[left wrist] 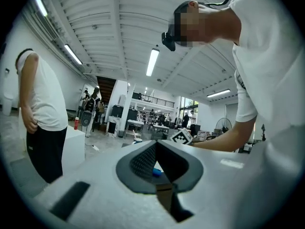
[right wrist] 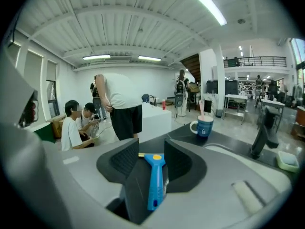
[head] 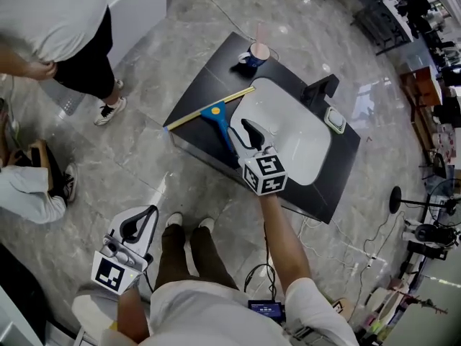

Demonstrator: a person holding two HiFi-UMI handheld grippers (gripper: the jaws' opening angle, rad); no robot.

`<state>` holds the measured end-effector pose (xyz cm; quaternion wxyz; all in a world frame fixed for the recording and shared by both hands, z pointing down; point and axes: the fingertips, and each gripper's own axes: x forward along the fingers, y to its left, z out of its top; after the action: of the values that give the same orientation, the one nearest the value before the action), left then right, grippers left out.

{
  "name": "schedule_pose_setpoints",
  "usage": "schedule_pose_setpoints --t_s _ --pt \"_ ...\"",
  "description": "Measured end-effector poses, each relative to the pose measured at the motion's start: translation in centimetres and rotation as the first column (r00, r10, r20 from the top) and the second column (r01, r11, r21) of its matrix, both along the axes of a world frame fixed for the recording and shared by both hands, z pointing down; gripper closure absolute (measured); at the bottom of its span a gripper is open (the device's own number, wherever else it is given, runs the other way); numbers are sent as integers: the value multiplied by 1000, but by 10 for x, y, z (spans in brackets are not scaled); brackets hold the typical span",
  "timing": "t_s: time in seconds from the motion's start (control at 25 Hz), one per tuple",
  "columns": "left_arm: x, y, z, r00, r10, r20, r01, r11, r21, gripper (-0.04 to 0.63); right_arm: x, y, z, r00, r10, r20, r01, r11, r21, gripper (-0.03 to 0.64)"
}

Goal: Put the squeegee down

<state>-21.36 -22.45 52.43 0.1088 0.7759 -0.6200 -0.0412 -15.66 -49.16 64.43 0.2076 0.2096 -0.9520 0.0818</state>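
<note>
A squeegee [head: 216, 112] with a blue handle and a long yellow blade lies flat on the black table [head: 209, 78], blade toward the table's left edge. My right gripper [head: 241, 130] hovers just above the handle's near end. In the right gripper view the blue handle [right wrist: 155, 175] shows in the gap between the jaws of my right gripper [right wrist: 147, 147], with space beside it; the pads do not press on it. My left gripper [head: 148, 213] hangs low at my left side, away from the table, tips together and empty, and in the left gripper view it [left wrist: 155, 144] points level.
A white basin [head: 288, 128] is set into the table, with a black tap [head: 320, 89] and a small dish [head: 334, 120] behind it. A blue mug [head: 253, 55] stands at the far corner. One person stands [head: 65, 20] and another sits [head: 29, 186] on the floor at left.
</note>
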Motion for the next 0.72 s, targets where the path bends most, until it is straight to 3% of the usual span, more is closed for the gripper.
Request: schedule_pose_setpoints --t_s 0.24,0.44,0.72 --pt "18 -15 -47 997 47 57 -52 996 79 597 70 46 -112 982 25 190 -50 990 133 522" --pt "36 -14 -81 989 90 117 -104 987 122 597 133 96 -184 962 34 271 -99 969 229 604" --pt "70 -11 -124 972 151 181 -183 968 174 597 194 158 -236 923 126 365 -209 957 199 617"
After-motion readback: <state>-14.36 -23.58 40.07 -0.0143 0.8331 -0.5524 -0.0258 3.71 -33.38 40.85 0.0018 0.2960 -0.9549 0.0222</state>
